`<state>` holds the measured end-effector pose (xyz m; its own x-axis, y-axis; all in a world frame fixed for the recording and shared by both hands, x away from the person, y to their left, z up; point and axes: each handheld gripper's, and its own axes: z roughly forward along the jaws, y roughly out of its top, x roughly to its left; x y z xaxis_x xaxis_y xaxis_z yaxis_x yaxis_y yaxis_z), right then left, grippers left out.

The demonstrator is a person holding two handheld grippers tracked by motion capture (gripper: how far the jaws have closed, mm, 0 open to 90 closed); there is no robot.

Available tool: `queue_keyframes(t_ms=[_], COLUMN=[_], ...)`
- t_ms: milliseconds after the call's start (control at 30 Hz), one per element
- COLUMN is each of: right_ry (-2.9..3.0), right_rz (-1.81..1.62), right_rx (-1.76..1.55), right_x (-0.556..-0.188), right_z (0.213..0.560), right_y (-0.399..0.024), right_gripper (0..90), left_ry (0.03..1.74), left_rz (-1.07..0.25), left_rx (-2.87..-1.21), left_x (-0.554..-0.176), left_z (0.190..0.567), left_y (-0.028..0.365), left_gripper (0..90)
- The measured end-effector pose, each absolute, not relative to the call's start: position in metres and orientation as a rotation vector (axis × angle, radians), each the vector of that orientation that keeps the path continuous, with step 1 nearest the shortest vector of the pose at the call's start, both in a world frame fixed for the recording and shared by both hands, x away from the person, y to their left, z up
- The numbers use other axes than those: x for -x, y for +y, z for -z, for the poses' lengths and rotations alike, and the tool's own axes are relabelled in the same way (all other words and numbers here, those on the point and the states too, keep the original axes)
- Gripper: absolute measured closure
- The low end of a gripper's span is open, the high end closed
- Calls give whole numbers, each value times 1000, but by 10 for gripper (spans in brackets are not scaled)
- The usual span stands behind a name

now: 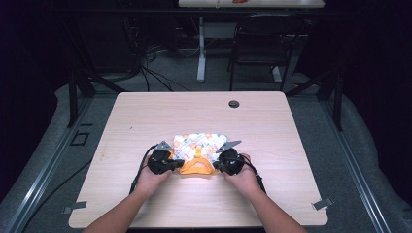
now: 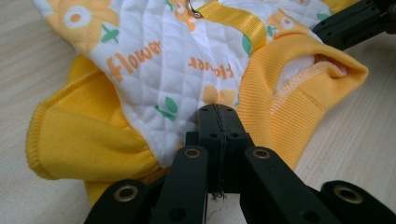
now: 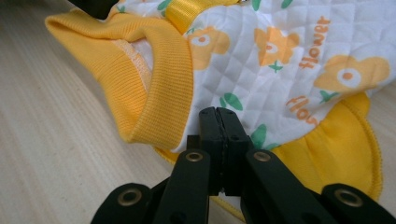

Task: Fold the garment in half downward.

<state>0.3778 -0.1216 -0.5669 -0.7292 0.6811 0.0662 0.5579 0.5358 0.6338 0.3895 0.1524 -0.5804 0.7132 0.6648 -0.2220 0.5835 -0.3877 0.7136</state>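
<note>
The left claw (image 1: 176,164) was pressed together at the near left hem of the small quilted flower-print garment (image 1: 200,145), which lay a little nearer than the middle of the surface (image 1: 145,111). In the left gripper view its jaws met right at the white quilted edge (image 2: 177,140) beside the yellow ribbed cuff (image 2: 70,140); whether cloth was pinched between them I could not tell. The yellow ribbed neck opening (image 1: 197,167) sat between the two claws. The right claw (image 1: 219,165) was likewise pressed together at the opposite hem, beside the yellow trim (image 3: 345,140).

To do this well, both sides would likely need to move evenly and stay low, so the cloth slid flat without bunching. Bare wood stretched wide to either side and beyond; the near edge lay closest, behind the hands.
</note>
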Motion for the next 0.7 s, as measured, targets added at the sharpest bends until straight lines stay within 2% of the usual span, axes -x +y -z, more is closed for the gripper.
queue_keyframes(t_ms=[700], right_ry=[2539], right_rz=[-942], right_rx=[-1097], right_x=[-398], right_z=[567], right_y=[-118], right_gripper=[900], left_ry=[1001], left_rz=[-122], left_rx=[-2046], left_x=[-396], left_z=[582], left_y=[154], left_gripper=[900])
